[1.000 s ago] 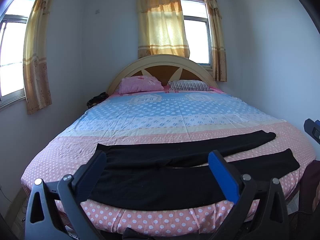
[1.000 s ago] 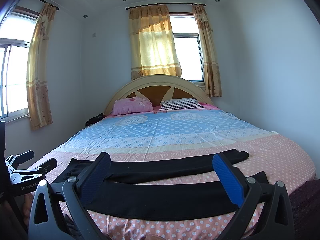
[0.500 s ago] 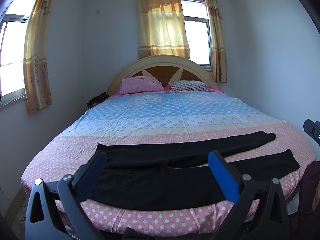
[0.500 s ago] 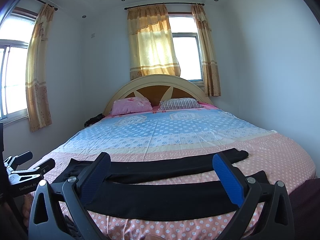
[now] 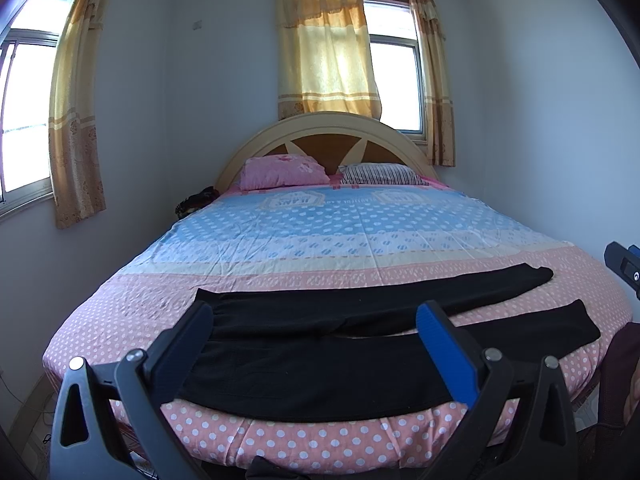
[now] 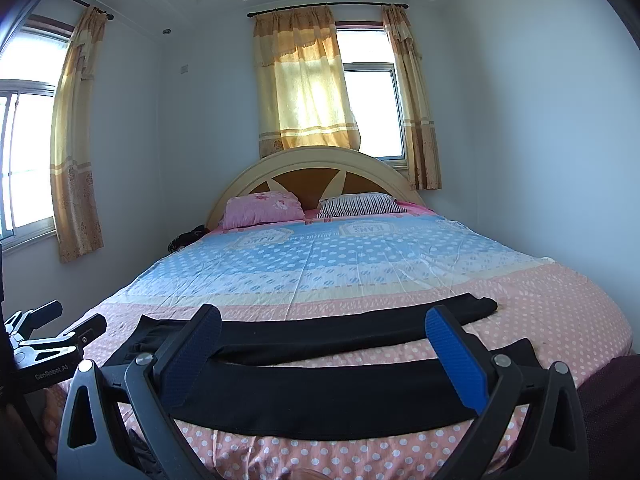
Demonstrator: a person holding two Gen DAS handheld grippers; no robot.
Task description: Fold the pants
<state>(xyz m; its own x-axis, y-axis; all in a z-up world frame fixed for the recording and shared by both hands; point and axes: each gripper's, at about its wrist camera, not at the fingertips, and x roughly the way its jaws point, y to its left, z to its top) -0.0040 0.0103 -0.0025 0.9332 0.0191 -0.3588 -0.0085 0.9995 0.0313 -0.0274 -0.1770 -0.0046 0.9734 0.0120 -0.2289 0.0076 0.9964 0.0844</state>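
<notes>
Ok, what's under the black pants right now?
The black pants lie flat on the bed's pink polka-dot sheet. Whatever lies beneath the fabric itself is covered.

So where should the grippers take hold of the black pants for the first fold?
Probably along the near leg of the black pants, one gripper near the waistband on the left, the other near the cuff on the right, coming from the foot edge of the bed. The pants lie flat and sideways, legs splayed apart, so lifting the near leg over the far one would stack them.
</notes>
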